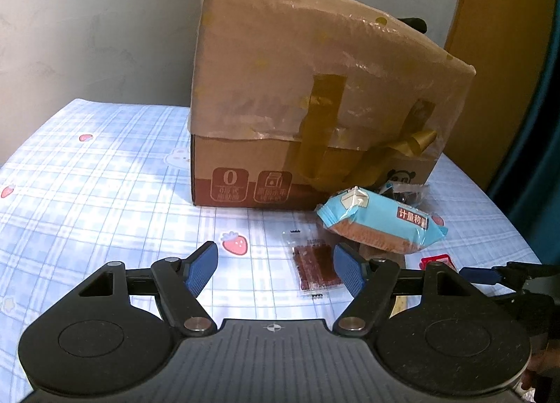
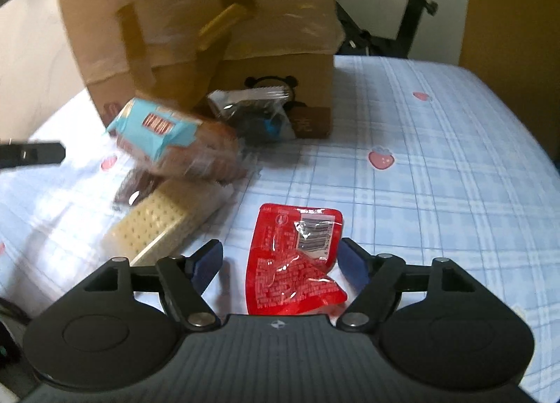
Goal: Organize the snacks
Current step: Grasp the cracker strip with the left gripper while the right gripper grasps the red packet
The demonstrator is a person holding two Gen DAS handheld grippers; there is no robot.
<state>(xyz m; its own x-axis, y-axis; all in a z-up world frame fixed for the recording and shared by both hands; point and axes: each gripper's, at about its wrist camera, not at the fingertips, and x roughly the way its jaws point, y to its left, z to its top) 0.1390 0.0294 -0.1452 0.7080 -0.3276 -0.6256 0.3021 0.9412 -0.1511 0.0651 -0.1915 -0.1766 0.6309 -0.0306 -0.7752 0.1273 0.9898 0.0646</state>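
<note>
A taped cardboard box [image 1: 315,105] stands on the checked tablecloth [image 1: 105,175]; it also shows in the right wrist view [image 2: 210,35]. In front of it lie a blue cake packet [image 1: 381,224] [image 2: 164,137], a dark packet [image 1: 402,193] [image 2: 252,112], a flat brown strip packet [image 1: 315,268], a cracker pack [image 2: 164,221] and a red packet [image 2: 294,259]. My left gripper [image 1: 276,270] is open, with the brown strip packet between its fingers. My right gripper [image 2: 280,263] is open around the red packet, just above the cloth.
The table's right edge runs past a wooden panel [image 1: 497,53] and a dark blue curtain [image 1: 539,158]. A grey wall [image 1: 87,35] stands behind the table. The other gripper's tip [image 2: 31,154] pokes in at the left of the right wrist view.
</note>
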